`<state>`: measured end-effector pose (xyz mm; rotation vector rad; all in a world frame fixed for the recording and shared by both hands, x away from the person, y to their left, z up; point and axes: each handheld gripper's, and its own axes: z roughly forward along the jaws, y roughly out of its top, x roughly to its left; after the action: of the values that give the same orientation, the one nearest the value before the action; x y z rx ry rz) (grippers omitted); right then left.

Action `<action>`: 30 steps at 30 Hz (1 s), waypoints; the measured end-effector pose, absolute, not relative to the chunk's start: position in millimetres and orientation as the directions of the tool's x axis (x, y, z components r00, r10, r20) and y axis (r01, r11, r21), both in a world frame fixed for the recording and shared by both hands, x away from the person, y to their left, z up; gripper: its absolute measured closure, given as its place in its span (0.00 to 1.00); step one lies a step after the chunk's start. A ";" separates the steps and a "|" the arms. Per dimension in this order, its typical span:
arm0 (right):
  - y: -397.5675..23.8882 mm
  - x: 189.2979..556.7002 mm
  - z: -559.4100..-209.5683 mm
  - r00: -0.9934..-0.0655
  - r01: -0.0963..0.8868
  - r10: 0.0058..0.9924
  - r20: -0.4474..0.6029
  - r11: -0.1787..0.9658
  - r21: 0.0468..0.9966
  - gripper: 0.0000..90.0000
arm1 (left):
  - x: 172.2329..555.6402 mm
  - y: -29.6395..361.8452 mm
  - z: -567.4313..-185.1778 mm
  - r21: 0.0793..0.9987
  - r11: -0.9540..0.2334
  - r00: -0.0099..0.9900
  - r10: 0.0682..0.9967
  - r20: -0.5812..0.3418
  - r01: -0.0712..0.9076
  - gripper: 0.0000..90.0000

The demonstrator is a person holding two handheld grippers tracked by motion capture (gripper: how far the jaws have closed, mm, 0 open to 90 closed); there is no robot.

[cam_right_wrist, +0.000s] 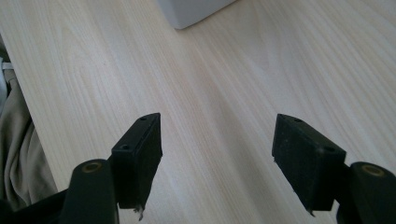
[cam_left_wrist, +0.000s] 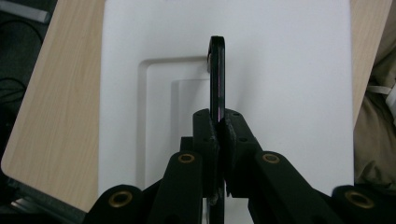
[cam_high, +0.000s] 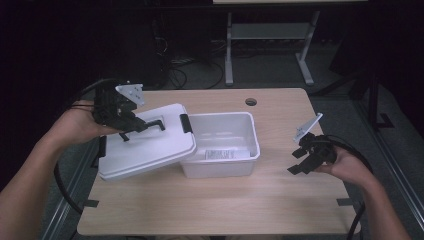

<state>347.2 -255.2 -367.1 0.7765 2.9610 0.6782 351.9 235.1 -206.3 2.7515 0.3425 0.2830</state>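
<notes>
A white plastic box stands open in the middle of the wooden table, with a white paper lying inside. Its white lid lies tilted to the left, its right edge overlapping the box's left rim. My left gripper is shut on the lid's black handle. In the left gripper view the handle runs upright out of the closed jaws above the lid. My right gripper hovers open over bare table to the right of the box; the right gripper holds nothing.
Black latches sit at the lid's ends. A round cable hole lies near the table's far edge. A corner of the box shows ahead of the right jaws. A metal desk frame stands behind the table.
</notes>
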 end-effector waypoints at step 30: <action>-255.3 344.4 -365.9 -0.873 0.473 0.478 0.095 0.785 0.400 0.35 | 382.3 179.5 -208.1 0.350 -0.929 0.973 0.179 0.149 0.117 0.94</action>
<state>344.4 -255.3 -365.9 0.7873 2.9572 0.6588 382.3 179.5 -208.1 2.7763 0.2146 0.2535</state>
